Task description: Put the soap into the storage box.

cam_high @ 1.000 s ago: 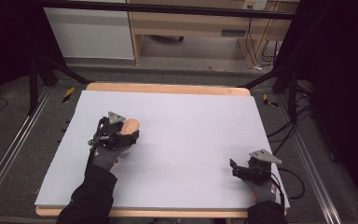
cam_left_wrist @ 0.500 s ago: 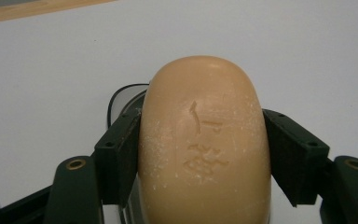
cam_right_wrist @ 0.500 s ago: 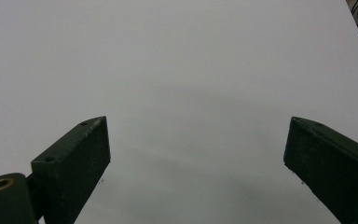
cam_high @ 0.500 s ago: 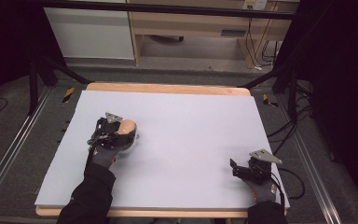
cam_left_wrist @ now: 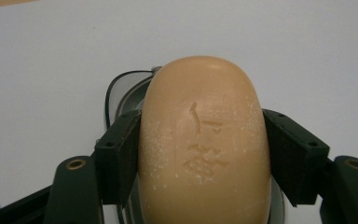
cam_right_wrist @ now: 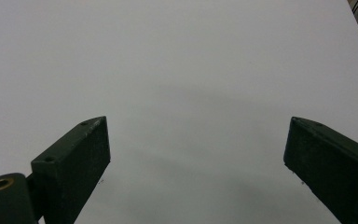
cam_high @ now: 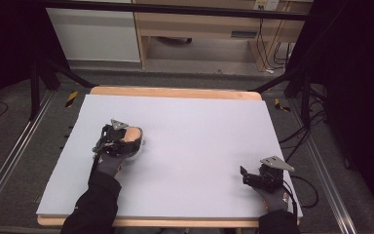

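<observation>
1. Left gripper [cam_high: 126,141]: jaws closed on a tan bar of soap [cam_left_wrist: 204,144], one pad on each long flank. The stamped face of the bar is turned up toward the camera in the left gripper view.

2. Location of the soap: left half of the white surface [cam_high: 195,122], about midway between the near and far edges, in the high view [cam_high: 132,134].

3. Under the bar, a round dish [cam_left_wrist: 121,95] with a dark rim and a pale, glassy look. Its edge shows past the soap at upper left. I cannot tell whether the bar touches the dish or hangs just above it.

4. Change over the last second: slight. The left gripper and the soap have drifted a little along the surface, and the pale dish now reads more clearly beside the bar in the high view. The grip looks the same throughout.

5. Right gripper [cam_high: 260,178]: parked near the front right corner of the surface, unmoved over the second. Jaws wide apart, nothing between them; bare white surface ahead in the right gripper view.

6. Reading: the soap is firmly held and sits over the dish, so the work looks to be at the set-down or lift-off point. The small drift fits a fine alignment over the dish rather than a carry across the surface.

7. Risk: a smooth bar may slip if the hold slackens early.
</observation>
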Tool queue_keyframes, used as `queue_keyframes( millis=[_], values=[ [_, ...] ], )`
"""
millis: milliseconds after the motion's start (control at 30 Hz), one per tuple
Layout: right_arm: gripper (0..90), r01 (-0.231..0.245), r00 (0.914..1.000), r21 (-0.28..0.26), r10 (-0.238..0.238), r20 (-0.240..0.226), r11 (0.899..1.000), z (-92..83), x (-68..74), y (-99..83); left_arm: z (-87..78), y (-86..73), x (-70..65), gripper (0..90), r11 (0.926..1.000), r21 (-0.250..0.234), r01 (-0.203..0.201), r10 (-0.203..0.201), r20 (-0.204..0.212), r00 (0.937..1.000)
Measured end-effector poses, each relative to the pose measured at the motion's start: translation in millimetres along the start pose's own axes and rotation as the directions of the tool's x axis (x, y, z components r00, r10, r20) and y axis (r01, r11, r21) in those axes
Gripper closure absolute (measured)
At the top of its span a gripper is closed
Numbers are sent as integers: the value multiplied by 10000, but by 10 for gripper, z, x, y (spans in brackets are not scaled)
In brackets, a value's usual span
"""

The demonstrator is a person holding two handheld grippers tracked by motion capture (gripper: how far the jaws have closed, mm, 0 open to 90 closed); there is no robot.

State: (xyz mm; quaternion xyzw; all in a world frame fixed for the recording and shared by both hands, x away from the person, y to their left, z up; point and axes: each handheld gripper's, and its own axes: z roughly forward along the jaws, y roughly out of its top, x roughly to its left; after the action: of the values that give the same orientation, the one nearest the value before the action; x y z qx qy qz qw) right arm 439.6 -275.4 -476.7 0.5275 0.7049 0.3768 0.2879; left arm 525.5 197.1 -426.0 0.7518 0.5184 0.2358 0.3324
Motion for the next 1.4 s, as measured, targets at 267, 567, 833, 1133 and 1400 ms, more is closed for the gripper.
queue_keyframes(
  millis=[267,567,833,1133,1400],
  values=[
    [72,-5,10000,8,5,-7,10000,1,1,0,20,-17,10,318,10000,81,19,-19,-50,10000],
    [72,4,10000,19,-4,-12,10000,2,1,-1,22,-35,23,318,9999,70,84,-84,-25,10000],
    [72,-4,10000,-1,4,-31,10000,-1,3,0,32,-60,12,313,9999,-27,141,-141,184,9997],
    [72,-20,10000,-29,20,-21,10000,-6,0,3,26,-63,-8,300,10000,-88,-8,8,-19,10000],
    [72,-35,10000,-13,35,-15,10000,-4,2,2,21,-69,6,301,9999,-122,30,-29,61,10000]
  ],
)
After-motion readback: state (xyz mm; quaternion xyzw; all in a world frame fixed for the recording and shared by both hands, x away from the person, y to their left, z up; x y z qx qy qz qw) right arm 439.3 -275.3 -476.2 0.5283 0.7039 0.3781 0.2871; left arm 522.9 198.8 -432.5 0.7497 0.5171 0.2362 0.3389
